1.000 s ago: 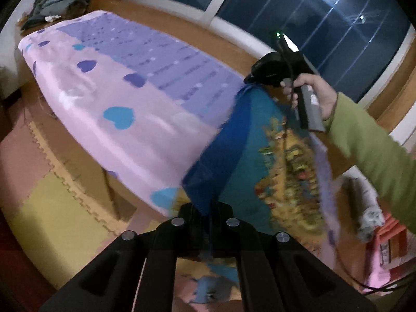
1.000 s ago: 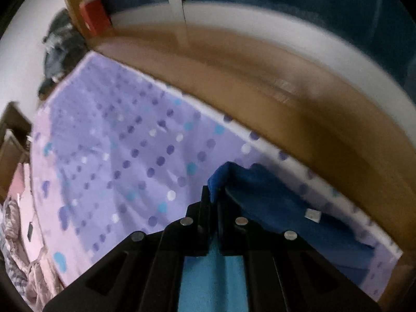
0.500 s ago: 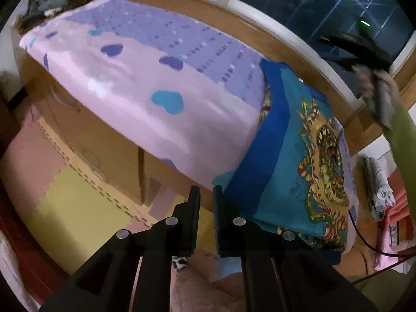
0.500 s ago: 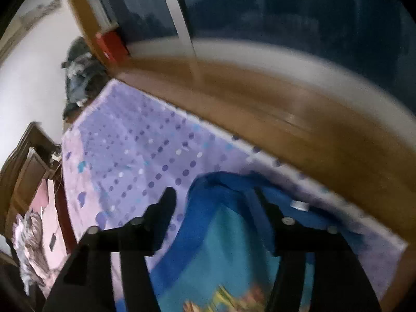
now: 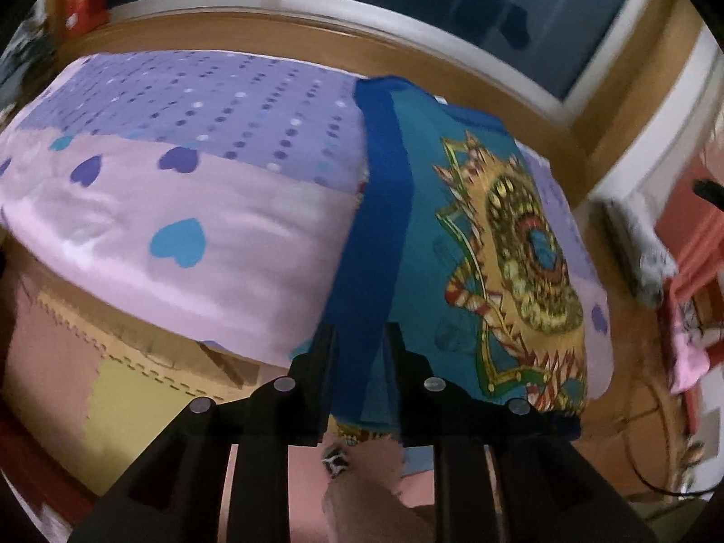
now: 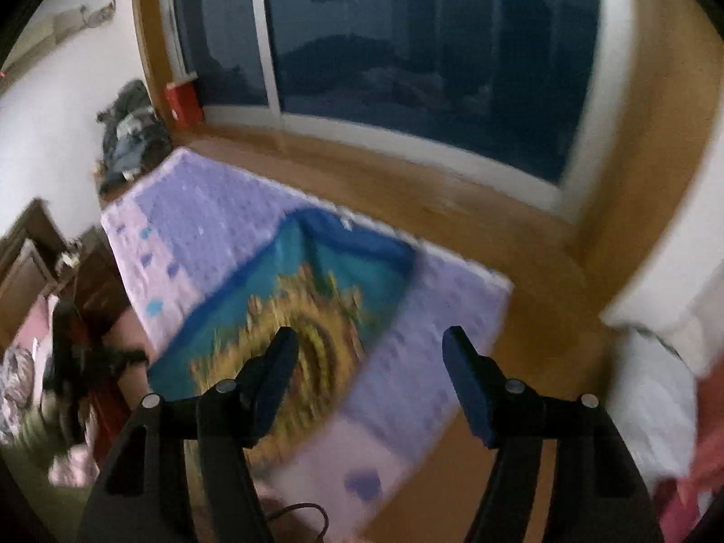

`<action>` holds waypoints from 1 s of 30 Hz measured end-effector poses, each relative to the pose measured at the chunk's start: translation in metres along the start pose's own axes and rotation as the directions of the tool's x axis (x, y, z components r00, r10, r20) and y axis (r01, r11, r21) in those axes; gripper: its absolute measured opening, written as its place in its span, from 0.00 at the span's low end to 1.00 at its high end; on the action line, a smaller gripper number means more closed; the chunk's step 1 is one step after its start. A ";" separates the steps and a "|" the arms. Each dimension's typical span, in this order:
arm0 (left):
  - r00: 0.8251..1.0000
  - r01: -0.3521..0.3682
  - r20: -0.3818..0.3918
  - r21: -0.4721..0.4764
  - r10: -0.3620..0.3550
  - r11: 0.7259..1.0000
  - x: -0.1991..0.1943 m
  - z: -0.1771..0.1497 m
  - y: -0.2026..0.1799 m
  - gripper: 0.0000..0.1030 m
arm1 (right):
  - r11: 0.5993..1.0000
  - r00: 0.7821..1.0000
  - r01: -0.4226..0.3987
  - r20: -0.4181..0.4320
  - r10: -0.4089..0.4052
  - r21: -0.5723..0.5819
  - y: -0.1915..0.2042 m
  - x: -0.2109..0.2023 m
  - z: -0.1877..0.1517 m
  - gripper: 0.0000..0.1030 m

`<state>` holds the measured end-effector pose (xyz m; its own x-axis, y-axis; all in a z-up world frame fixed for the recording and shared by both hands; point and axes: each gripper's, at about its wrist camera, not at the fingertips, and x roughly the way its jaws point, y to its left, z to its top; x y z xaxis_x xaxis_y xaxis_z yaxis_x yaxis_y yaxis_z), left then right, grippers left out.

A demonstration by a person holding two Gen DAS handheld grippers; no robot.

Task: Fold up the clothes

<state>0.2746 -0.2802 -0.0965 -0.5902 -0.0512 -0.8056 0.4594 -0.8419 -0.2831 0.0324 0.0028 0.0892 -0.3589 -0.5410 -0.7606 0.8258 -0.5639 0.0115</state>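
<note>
A teal and blue shirt [image 5: 430,208] with a gold printed design lies spread on the right part of a bed with a purple dotted and pink heart cover [image 5: 181,145]. Its near edge hangs over the bed's front. My left gripper [image 5: 357,344] is open, its fingers on either side of the shirt's dark blue edge near the bed's front. My right gripper [image 6: 369,348] is open wide and empty, held above and back from the shirt [image 6: 289,298], which is blurred in that view.
A wooden sill [image 5: 316,45] and dark window run behind the bed. A pile of dark clothes [image 6: 126,135] and a red box [image 6: 183,102] sit at the far left end. Foam floor mats [image 5: 113,384] lie below. Folded cloth [image 5: 633,244] lies right of the bed.
Both grippers let go of the shirt, which now lies flat on the bed. The right gripper opened wide and pulled back and up. The left gripper opened around the shirt's blue edge.
</note>
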 end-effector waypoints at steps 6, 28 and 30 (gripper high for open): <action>0.997 0.036 -0.064 0.058 -0.032 0.998 0.005 -0.004 -0.001 0.21 | 0.995 0.999 -0.028 -0.024 0.031 0.092 0.042 0.004 -0.102 0.65; 0.946 0.240 -0.287 0.308 -0.151 0.921 0.044 -0.001 0.010 0.29 | 0.721 0.990 0.084 0.025 -0.139 0.688 0.145 0.120 -0.208 0.05; 0.945 0.242 -0.292 0.321 -0.148 0.916 0.044 -0.003 0.009 0.29 | 0.698 0.991 0.098 -0.009 -0.130 0.709 0.140 0.118 -0.218 0.07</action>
<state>0.2556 -0.2886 -0.1361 -0.4313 0.2329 -0.8716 0.0649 -0.9556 -0.2875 0.2003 -0.0039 -0.1403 -0.4598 -0.4575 -0.7611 0.2326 -0.8892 0.3939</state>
